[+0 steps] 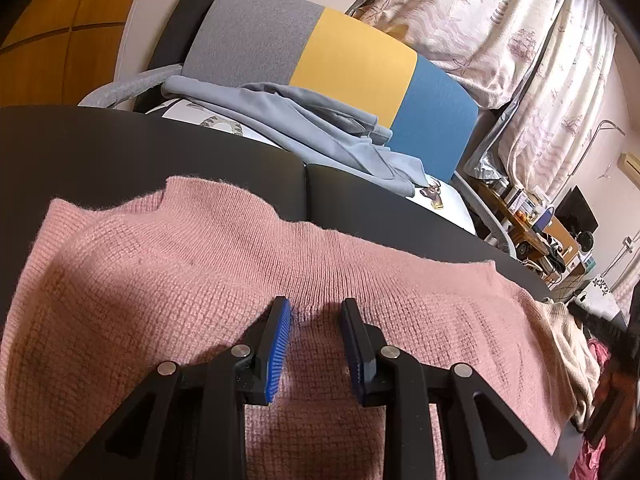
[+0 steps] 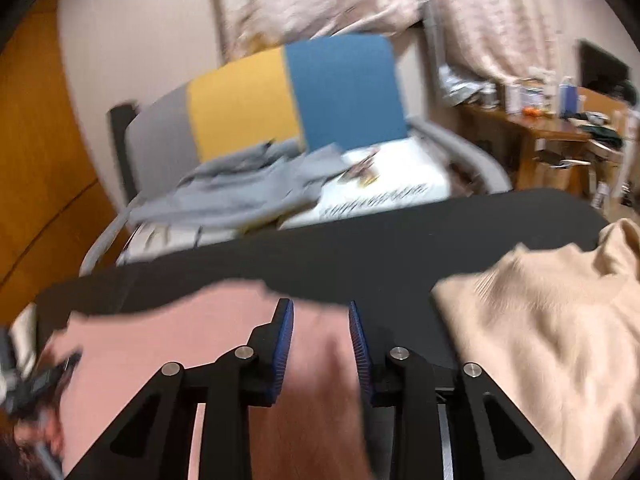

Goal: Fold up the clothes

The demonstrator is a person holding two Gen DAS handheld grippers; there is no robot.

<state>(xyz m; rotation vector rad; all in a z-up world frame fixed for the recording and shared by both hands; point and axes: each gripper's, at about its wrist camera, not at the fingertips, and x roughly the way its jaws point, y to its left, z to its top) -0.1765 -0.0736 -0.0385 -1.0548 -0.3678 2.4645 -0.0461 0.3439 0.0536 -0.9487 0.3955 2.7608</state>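
Note:
A pink knit sweater (image 1: 200, 280) lies spread flat on a black table (image 1: 120, 148), its collar toward the far edge. My left gripper (image 1: 316, 304) is low over the middle of the sweater with its jaws partly apart. Knit shows in the gap, and I see no fold pinched between the blue pads. The right wrist view is blurred by motion. There my right gripper (image 2: 319, 306) hangs open above the right part of the pink sweater (image 2: 160, 340), with nothing held between its fingers. A beige sweater (image 2: 540, 320) lies crumpled on the table just to its right.
Behind the table (image 2: 360, 248) stands a seat with a grey, yellow and blue back (image 1: 352, 64). A grey garment (image 1: 312, 128) is draped on it. Patterned curtains (image 1: 500, 20) hang behind, and a cluttered wooden desk (image 2: 540, 128) stands at the far right.

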